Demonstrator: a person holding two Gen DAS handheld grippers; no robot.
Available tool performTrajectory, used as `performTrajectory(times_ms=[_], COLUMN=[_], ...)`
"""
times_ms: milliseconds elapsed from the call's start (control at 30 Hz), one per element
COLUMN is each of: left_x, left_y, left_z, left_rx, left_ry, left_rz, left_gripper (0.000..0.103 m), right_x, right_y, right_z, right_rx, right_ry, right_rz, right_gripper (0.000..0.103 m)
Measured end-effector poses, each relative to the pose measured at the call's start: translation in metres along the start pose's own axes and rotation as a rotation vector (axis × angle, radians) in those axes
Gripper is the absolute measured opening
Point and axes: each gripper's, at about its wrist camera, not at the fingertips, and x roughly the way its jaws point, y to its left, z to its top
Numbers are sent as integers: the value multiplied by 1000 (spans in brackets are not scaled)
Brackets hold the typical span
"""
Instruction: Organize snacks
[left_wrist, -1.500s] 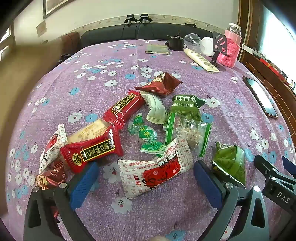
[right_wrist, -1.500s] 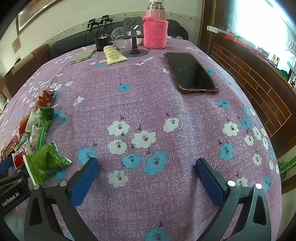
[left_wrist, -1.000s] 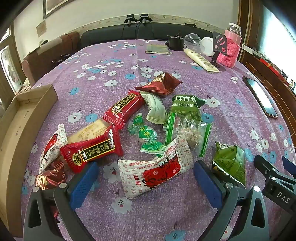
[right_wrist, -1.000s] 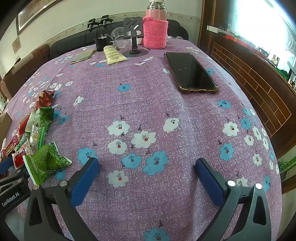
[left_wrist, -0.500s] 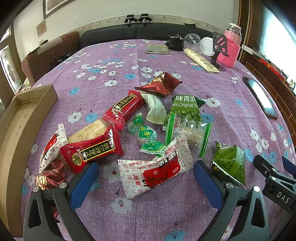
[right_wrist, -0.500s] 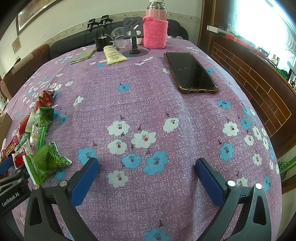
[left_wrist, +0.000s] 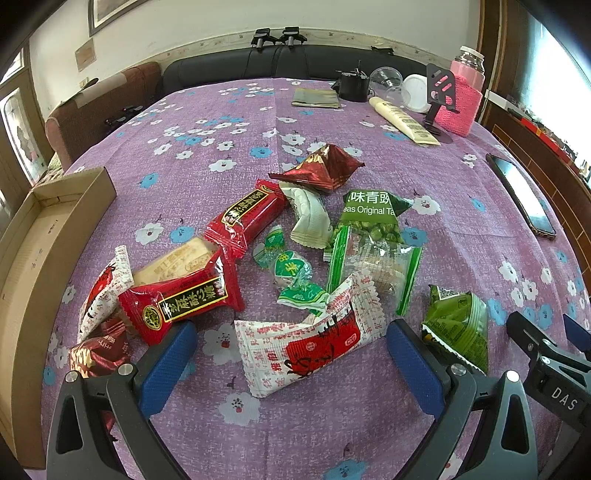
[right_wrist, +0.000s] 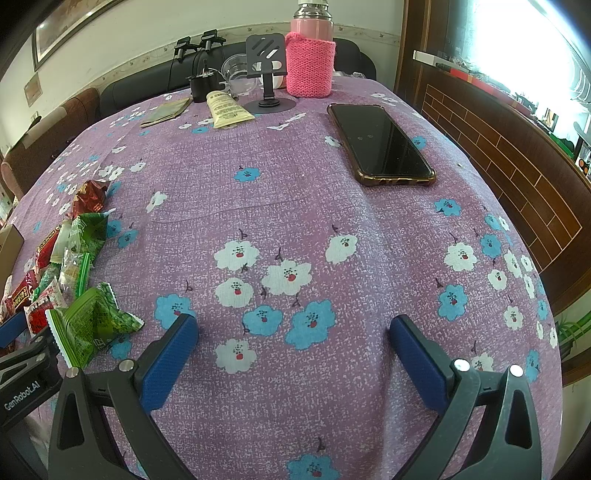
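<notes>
Several snack packets lie scattered on the purple flowered tablecloth (left_wrist: 229, 155). My left gripper (left_wrist: 291, 350) is open, its fingers either side of a white-and-red packet (left_wrist: 306, 343). Red packets (left_wrist: 184, 299) (left_wrist: 247, 218) lie to the left, a dark red pyramid packet (left_wrist: 321, 168) further back, green packets (left_wrist: 369, 221) in the middle and a green pouch (left_wrist: 458, 325) on the right. An open cardboard box (left_wrist: 33, 251) sits at the left edge. My right gripper (right_wrist: 293, 354) is open and empty over bare cloth; the green pouch (right_wrist: 88, 325) lies to its left.
A black phone (right_wrist: 380, 144) lies at the right side. At the far edge stand a pink-sleeved flask (right_wrist: 310, 62), a black phone stand (right_wrist: 267, 74), a cream tube (right_wrist: 225, 109), a clear cup (right_wrist: 236, 72) and a flat olive pouch (left_wrist: 316, 98). A sofa (left_wrist: 295, 62) lies behind.
The cardboard box came into view at the left, where a blurred brown shape was 1.5 s ago. The snacks and both grippers have stayed in place.
</notes>
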Motion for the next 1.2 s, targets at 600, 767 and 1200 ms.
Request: performTrajectory(times_ms=[600,767,1200], left_x=[-48,-126,-144], left_y=[2,36,145], left_z=[-16,-20,-22], left_rx=[125,137,-49], left_ry=[54,-220,-304], left_rz=[-265,-281,-222], left_gripper=[80,78,85], right_x=[-4,-9,-71], right_y=[2,1,28], right_z=[-1,-7,-7], right_rx=[1,-16,-34], right_ry=[107,73,-87], right_rz=[-1,8,226], right_gripper=[103,103,89])
